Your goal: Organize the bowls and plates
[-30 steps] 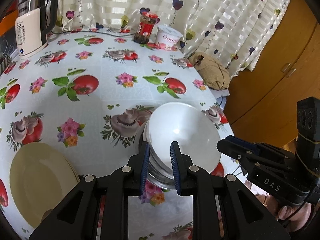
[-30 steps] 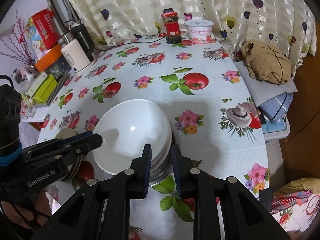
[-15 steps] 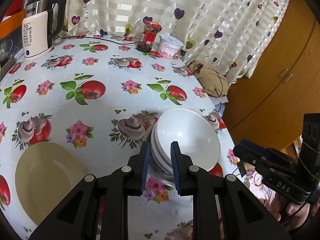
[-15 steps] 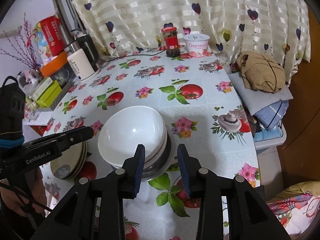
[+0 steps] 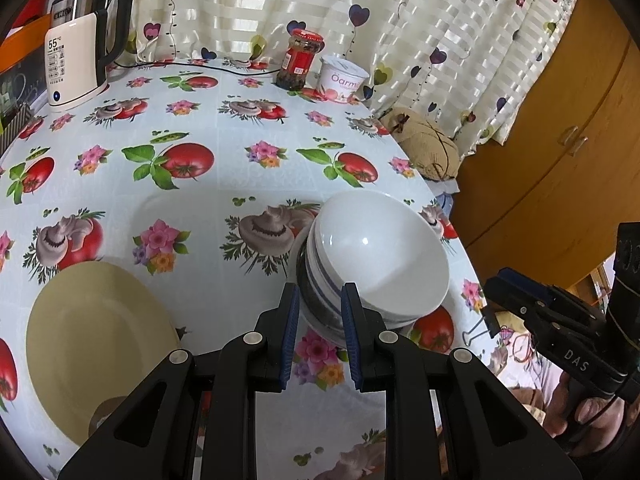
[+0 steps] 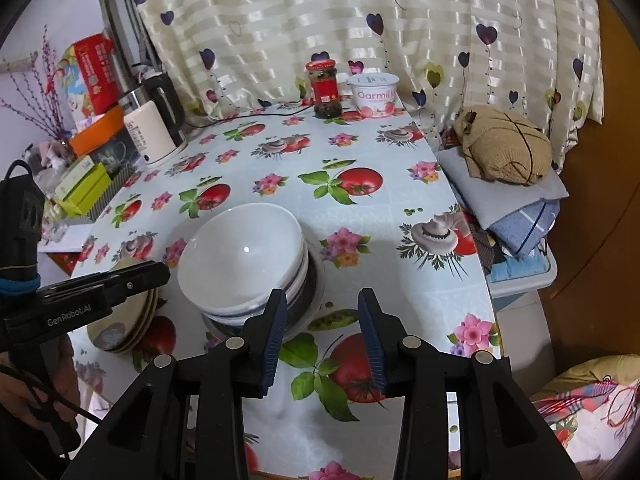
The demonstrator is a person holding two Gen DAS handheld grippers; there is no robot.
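Counter (image 5: pixel 224 184) fills both views, spread with a cloth printed in tomatoes, mushrooms and flowers. On its near left side lies the stack of yellow plates (image 5: pixel 100 340), flat, its near rim cut off by the gripper body. To the right of the plates and clear of them stands the stack of bowls (image 5: pixel 372 264): white bowls nested in a metal one, the top bowl tilted toward the counter's right edge.

The left gripper (image 5: pixel 318 320) has its jaws a little apart; whether they touch the bowls' near rim cannot be told. The right gripper (image 6: pixel 322 326) sits just beside the stack's right side, jaws wide apart and holding nothing.

Judging by this, the stacking step looks finished and the hands are letting go. The next move likely calls for drawing both grippers straight away without nudging the tilted top bowl, which sits near the counter's edge.

How many bowls and plates each stack holds is hard to make out.
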